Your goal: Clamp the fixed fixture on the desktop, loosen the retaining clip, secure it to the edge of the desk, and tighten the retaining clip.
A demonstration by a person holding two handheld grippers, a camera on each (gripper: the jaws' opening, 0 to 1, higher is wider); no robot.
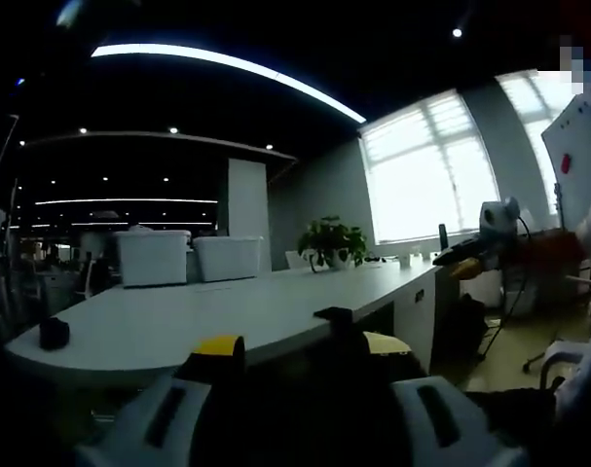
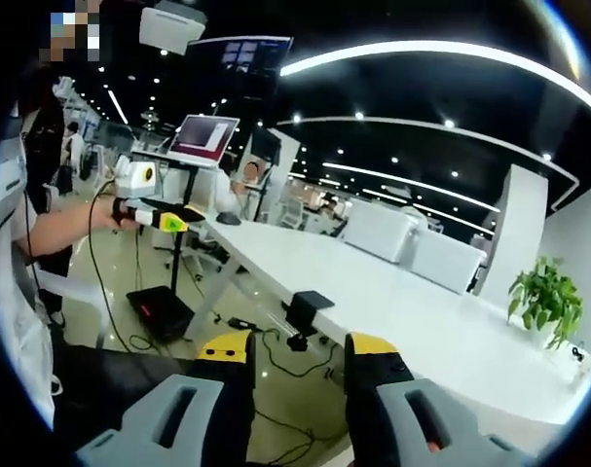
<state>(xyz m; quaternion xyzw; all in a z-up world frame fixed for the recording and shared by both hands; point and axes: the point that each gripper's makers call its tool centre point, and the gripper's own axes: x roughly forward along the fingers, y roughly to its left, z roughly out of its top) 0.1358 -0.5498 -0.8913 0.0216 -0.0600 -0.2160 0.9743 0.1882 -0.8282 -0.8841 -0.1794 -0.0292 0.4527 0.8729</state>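
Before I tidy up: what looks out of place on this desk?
Nothing looks spilled or damaged. The black clamp fixture sits on the white desk's edge, its screw hanging below. A small black object sits alone at the desk's rounded end.

Grey gripper [image 2: 297, 365] jaws, yellow-tipped; white sleeve [image 2: 13, 292].

Fixture: I see the clamp fixture [image 2: 305, 313] on the near edge of the bench [image 2: 402, 302], just ahead of my right tongs [image 2: 300, 365].
Left tongs: my left tongs [image 1: 303, 352] sit before the bench edge, fixture [image 1: 334, 315] between them.
Far end: plant [image 1: 332, 240] and two bins [image 1: 154, 256] stand on the bench.
Small block: a block [image 1: 54, 334] lies at the bench's left end.
Laptop: a laptop [image 2: 204, 138] on a stand beyond the bench corner.
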